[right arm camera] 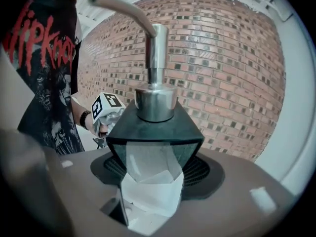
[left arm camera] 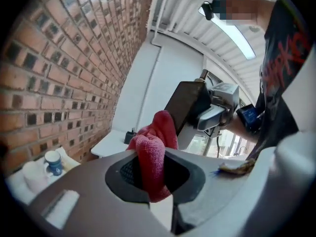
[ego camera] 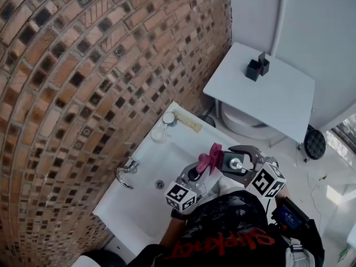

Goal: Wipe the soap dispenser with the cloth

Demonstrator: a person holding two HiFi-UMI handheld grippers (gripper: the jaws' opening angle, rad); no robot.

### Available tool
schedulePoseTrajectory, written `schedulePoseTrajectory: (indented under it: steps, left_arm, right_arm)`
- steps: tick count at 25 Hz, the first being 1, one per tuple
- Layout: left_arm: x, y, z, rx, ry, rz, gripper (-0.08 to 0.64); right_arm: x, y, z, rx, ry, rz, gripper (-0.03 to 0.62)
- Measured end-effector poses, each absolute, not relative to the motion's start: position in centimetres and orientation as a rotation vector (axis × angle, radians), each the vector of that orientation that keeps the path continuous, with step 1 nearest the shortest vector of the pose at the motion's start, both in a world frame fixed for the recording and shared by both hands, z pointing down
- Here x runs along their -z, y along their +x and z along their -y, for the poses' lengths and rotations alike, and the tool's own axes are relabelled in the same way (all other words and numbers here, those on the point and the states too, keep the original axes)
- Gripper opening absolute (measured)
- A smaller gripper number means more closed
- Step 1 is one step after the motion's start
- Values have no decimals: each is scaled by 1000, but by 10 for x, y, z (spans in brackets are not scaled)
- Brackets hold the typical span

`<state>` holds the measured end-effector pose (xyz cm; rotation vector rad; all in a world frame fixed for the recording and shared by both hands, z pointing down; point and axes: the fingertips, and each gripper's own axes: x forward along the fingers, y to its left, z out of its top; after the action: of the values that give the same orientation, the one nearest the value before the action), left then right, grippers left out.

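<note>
Right gripper view: soap dispenser (right arm camera: 154, 132) clamped within right claw (right arm camera: 154, 174)

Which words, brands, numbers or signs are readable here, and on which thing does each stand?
"Slipknot": red print on the person's black T-shirt, upside down in the head view.
Blue print on the white mug: too small to read.
Marker cube: square code pattern only, no words.
Soap dispenser: no print visible.
</note>
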<state>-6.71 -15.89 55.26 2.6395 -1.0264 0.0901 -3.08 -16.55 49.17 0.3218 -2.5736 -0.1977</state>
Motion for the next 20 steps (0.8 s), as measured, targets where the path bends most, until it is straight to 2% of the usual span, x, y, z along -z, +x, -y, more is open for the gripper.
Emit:
schedulePoseTrajectory:
  steps: [6, 9, 11, 14, 20]
  left_arm:
    - [-441, -43, 126, 50, 3010, 830, 46]
    - [-420, -18, 97, -89, 3128, 573, 45]
    - [-407, -6, 92, -54, 3140, 501, 46]
    - [-385, -8, 108, 144, 3064, 607, 46]
    - [-386, -15, 125, -175, 3236, 877, 46]
  right_arm:
    - [-539, -7, 192, 126, 475, 2335, 305]
    - [-551, -6, 196, 141, 483, 2267, 305]
    - [-554, -11, 193, 181, 448, 2253, 305]
    - [-558, -22, 185, 232, 386, 2241, 305]
    - [-557, -32, 179, 266, 328, 2241, 304]
